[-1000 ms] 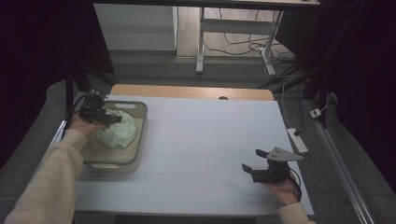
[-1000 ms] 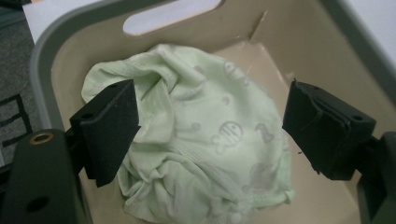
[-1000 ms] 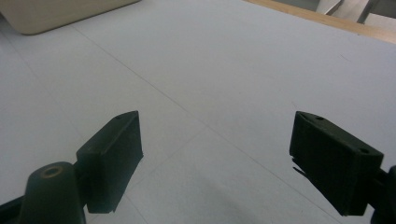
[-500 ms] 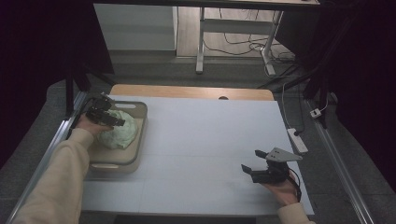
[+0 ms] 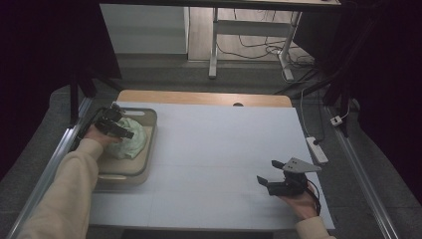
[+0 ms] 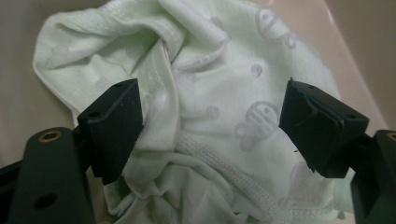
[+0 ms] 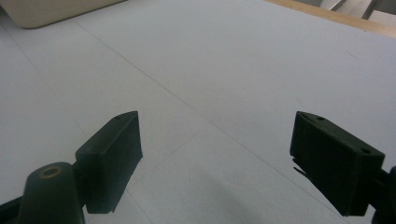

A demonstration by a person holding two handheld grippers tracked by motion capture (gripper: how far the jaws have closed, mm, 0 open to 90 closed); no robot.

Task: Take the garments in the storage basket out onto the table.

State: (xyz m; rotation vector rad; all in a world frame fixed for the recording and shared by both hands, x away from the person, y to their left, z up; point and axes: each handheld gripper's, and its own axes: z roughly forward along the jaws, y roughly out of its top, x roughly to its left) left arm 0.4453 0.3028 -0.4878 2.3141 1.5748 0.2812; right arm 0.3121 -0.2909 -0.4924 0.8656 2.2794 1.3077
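Since a second ago the left gripper (image 5: 121,130) has drawn back toward the far left corner of the tub (image 5: 144,169), and half a second ago it was already close to where it is now; the right gripper (image 5: 271,183) has kept its place near the front right of the table (image 5: 219,149). From the high view, the left gripper sits over the far part of the tub with its tips pointing right and down onto the pale green cloth (image 5: 128,143) bunched inside; the hand (image 5: 94,134) holding it comes in from a cream sleeve (image 5: 59,194) along the left edge. In the left gripper view the jaws stand wide apart, with the cloth (image 6: 210,93) crumpled between and beyond them; its printed round marks and stitched hems are plain to see, and the beige floor of the tub (image 6: 18,93) shows at the left. Whether the tips touch the fabric I cannot tell, though the left-hand jaw looks to be just against a fold. The cloth lies in the far half of the tub, and the near half shows bare beige bottom. On the right, the gripper is held low over the white tabletop, well apart from the tub, its grey three-cornered plate on top. In the right gripper view its jaws are spread wide with nothing between them but bare table (image 7: 224,74), and a corner of the tub (image 7: 51,11) shows at the top left. A white power strip (image 5: 317,149) lies off the table's right edge.
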